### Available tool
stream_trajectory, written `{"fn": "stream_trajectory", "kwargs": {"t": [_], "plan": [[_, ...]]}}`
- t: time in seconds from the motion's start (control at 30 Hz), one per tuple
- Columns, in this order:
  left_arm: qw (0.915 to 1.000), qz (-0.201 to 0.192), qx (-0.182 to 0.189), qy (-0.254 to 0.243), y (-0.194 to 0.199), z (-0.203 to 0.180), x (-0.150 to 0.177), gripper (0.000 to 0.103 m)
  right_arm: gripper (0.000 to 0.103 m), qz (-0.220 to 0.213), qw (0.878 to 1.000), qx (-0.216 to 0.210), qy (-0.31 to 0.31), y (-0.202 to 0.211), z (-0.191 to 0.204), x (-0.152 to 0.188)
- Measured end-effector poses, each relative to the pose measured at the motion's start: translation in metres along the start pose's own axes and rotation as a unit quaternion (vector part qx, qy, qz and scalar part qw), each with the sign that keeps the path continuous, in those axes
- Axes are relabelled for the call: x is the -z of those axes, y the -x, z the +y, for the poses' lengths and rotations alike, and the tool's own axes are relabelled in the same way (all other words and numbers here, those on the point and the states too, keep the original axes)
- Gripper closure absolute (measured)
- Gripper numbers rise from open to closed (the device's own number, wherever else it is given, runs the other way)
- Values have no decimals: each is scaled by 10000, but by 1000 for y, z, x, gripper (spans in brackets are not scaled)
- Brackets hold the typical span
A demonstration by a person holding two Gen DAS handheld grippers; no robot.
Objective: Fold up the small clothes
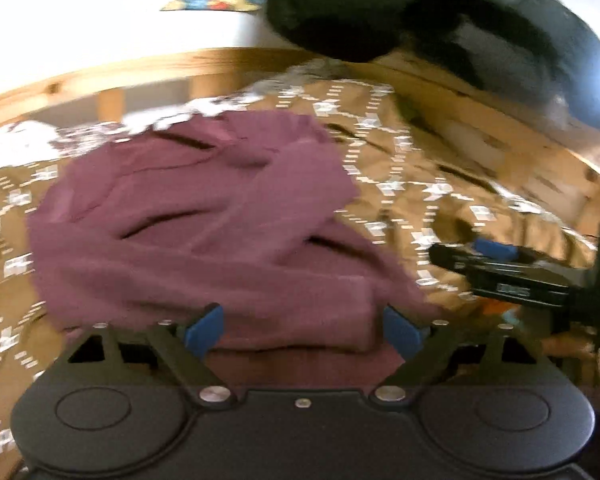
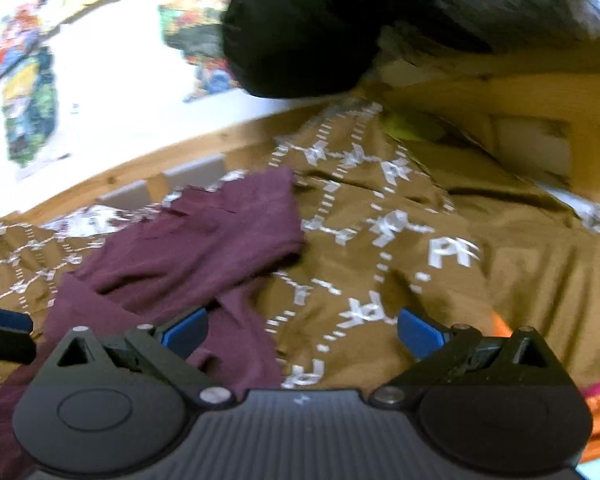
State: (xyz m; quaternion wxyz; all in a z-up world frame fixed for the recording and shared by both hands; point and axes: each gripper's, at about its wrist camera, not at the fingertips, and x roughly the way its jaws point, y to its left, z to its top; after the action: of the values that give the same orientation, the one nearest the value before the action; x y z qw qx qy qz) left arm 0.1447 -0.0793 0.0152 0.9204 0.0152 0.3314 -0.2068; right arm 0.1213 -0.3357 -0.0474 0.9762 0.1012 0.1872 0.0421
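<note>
On the bed (image 1: 400, 168), both the left tool (image 1: 302, 332) and right tool (image 2: 302, 334) are gaping, gripping nothing; the rumpled maroon garment (image 1: 204, 216) is risking bunching if pinched crookedly.

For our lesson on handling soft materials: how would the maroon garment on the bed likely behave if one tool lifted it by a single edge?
The maroon garment would probably droop: it already lies in soft folds and creases. It looks thin, so likely light. On the patterned brown bedcover, pushing would probably bunch it rather than slide it whole.
</note>
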Motion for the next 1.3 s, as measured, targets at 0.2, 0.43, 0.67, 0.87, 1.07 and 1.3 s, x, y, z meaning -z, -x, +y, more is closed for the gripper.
{"fn": "stream_trajectory", "kwargs": {"t": [0.2, 0.43, 0.67, 0.87, 1.07, 1.3], "plan": [[9896, 272, -1237, 681, 9, 67, 21, 14, 19, 205, 9945, -511, 892, -5, 43, 7], [9787, 329, -1393, 1474, 12, 137, 27, 16, 44, 996, 9799, -755, 1555, -50, 80, 9], [9817, 137, -1285, 1399, -13, 156, 14, 17, 98, 1431, 9763, -664, 1480, -70, 79, -2], [9818, -95, -1054, 1578, -31, 172, 7, 17, 96, 1842, 9648, -364, 1841, -77, 80, -13], [9754, -192, -988, 1961, -30, 201, 13, 19, 54, 1433, 9651, -957, 1973, -98, 122, -50], [9694, -384, -639, 2340, -24, 227, 24, 30, 52, 1441, 9226, -2595, 2462, -187, 264, -82]]}}
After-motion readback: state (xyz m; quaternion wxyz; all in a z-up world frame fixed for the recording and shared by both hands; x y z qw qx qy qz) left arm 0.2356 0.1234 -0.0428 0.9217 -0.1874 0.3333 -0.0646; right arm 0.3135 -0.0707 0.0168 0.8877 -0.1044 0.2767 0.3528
